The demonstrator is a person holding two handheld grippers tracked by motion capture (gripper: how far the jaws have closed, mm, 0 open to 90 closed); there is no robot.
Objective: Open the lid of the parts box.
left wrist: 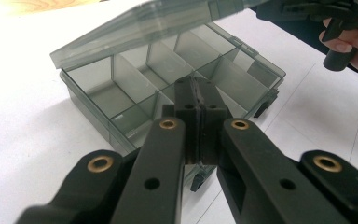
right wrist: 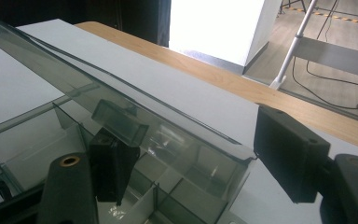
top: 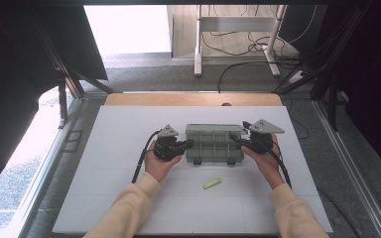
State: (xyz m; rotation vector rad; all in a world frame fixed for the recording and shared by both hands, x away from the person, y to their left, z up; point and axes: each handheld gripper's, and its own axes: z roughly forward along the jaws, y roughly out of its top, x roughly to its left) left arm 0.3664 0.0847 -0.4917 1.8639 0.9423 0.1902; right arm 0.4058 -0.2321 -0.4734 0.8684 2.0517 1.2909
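A smoky translucent compartment box [top: 213, 144] sits mid-board, its lid [left wrist: 154, 23] tilted partly up. My left gripper [top: 191, 144] is at the box's left end. In the left gripper view this gripper [left wrist: 196, 84] is shut, jaws pressed together with nothing between them, tips over the box's [left wrist: 135, 93] near wall and dividers. My right gripper [top: 233, 139] is at the right end. In the right gripper view that gripper [right wrist: 200, 158] stands open wide. The raised lid [right wrist: 121, 102] runs between its jaws, one pad [right wrist: 112, 170] under the lid and the other [right wrist: 289, 158] just off the lid's corner.
A small yellow-green piece [top: 212, 183] lies on the white board [top: 129, 198] in front of the box. The wooden table edge [top: 193, 99] runs behind the board. Table legs and cables [top: 238, 49] are on the floor beyond. Dark frame struts stand at both sides.
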